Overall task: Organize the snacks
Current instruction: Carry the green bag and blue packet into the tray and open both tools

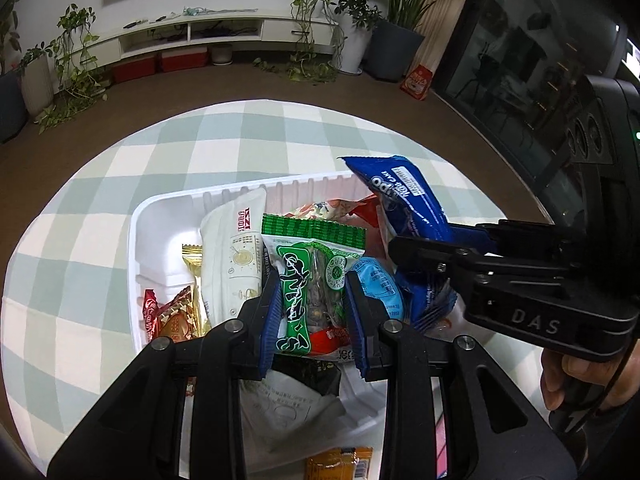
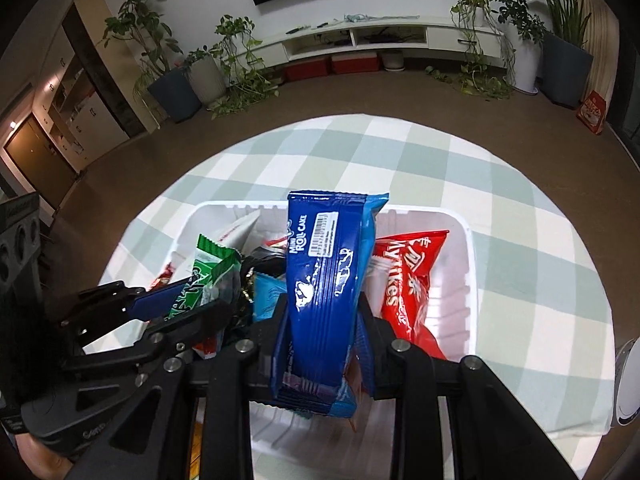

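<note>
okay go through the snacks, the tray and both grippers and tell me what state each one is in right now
left gripper: shut on the green snack packet.
green snack packet: held upright over the tray.
right gripper: shut on the blue roll cake pack.
blue roll cake pack: held upright over the tray.
white tray: on the checked tablecloth, holding several snacks.
red snack bag: leaning inside the tray.

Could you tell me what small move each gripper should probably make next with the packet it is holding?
Probably lower both and let go. The left gripper is shut on the green packet, the right gripper on the blue roll cake packet, and both packets already hang over the white tray, among the other snacks.
</note>
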Demonstrator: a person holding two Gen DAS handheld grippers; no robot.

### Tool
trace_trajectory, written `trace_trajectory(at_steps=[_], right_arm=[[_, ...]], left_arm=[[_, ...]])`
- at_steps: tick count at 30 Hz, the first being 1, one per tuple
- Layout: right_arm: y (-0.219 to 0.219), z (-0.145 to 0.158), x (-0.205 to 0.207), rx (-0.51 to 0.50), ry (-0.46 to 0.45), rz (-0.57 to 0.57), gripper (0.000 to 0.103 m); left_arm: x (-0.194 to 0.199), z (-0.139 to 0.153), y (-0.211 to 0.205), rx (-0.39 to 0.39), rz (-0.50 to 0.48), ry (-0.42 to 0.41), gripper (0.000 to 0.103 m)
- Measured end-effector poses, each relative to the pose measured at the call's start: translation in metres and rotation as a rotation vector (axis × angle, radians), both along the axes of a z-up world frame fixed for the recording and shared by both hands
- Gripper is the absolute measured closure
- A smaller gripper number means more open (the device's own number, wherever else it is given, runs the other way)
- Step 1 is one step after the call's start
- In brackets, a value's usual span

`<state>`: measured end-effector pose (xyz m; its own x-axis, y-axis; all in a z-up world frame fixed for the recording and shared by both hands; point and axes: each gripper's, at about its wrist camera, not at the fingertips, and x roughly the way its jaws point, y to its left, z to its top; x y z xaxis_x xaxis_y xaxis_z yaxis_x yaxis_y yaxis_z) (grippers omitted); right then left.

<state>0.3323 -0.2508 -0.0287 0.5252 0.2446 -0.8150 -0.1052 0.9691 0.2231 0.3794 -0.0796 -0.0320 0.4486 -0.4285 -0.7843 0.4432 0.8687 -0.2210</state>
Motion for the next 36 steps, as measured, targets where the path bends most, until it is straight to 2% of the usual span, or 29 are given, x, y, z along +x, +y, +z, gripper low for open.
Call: trace_trajectory(at_steps=[9, 12, 15, 21, 22, 24, 26, 28, 30, 32, 34, 36], right_arm=[[0.004, -0.007, 0.009, -0.023, 0.012, 0.01, 0.071], [0.003, -0.009, 0.01, -0.017, 0.017, 0.004, 0.071], [0.001, -0.012, 0.011, -0.013, 0.024, 0.0, 0.07], [-0.002, -0.011, 0.011, 0.003, 0.031, -0.009, 0.068], [-0.002, -0.01, 0.011, 0.003, 0.031, -0.008, 0.067], [-0.004, -0.009, 0.01, 0.022, 0.026, -0.009, 0.058], [-0.006, -0.007, 0.009, 0.039, 0.024, -0.014, 0.055], [-0.007, -0.002, 0.005, 0.047, 0.014, -0.018, 0.054], [-0.01, 0.004, 0.0, 0.053, -0.001, -0.024, 0.044], [-0.014, 0.01, -0.006, 0.069, -0.015, -0.035, 0.04], [-0.019, 0.017, -0.013, 0.087, -0.023, -0.048, 0.039], [-0.024, 0.023, -0.021, 0.109, -0.037, -0.059, 0.034]], left_arm=[[0.006, -0.005, -0.002, 0.011, 0.015, -0.011, 0.074], [0.006, -0.005, -0.002, 0.013, 0.018, -0.014, 0.063], [0.004, -0.004, -0.004, 0.016, 0.014, -0.019, 0.06], [0.004, -0.001, -0.002, 0.009, 0.024, -0.034, 0.043], [0.003, 0.001, -0.001, 0.006, 0.026, -0.036, 0.04], [0.001, 0.004, 0.001, -0.005, 0.03, -0.044, 0.038], [-0.001, 0.008, 0.003, -0.012, 0.037, -0.054, 0.031], [-0.004, 0.012, 0.005, -0.023, 0.04, -0.062, 0.029], [-0.008, 0.016, 0.006, -0.028, 0.038, -0.07, 0.029], [-0.013, 0.02, 0.007, -0.036, 0.038, -0.077, 0.021], [-0.019, 0.025, 0.009, -0.046, 0.041, -0.088, 0.019], [-0.027, 0.032, 0.011, -0.054, 0.041, -0.1, 0.018]])
